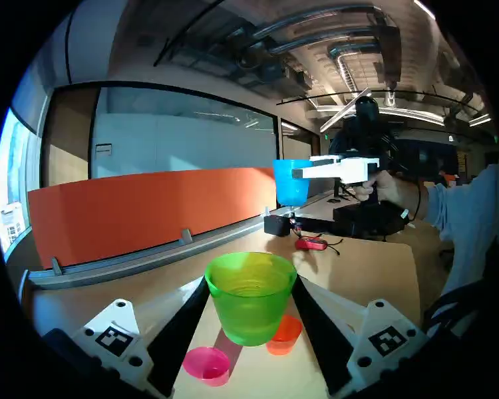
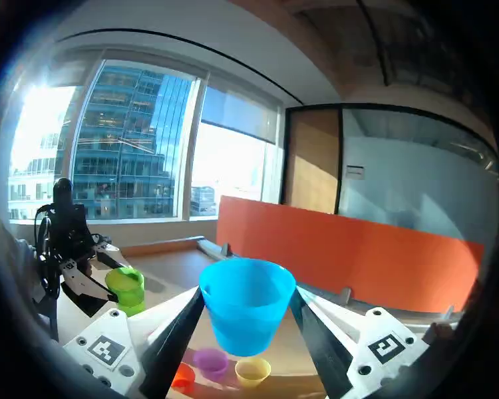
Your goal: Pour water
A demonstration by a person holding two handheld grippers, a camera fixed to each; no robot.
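The left gripper (image 1: 251, 284) has its fingers (image 1: 183, 326) closed on a translucent green cup (image 1: 251, 309). The cup is upright and held above the near part of the wooden surface (image 1: 369, 266), over a pink cup (image 1: 207, 364) and an orange cup (image 1: 284, 334). The right gripper (image 2: 247, 292) grips an opaque blue cup (image 2: 247, 319), also upright, above a small purple cup (image 2: 211, 362) and a yellow cup (image 2: 253, 371). Whether either held cup contains water cannot be told.
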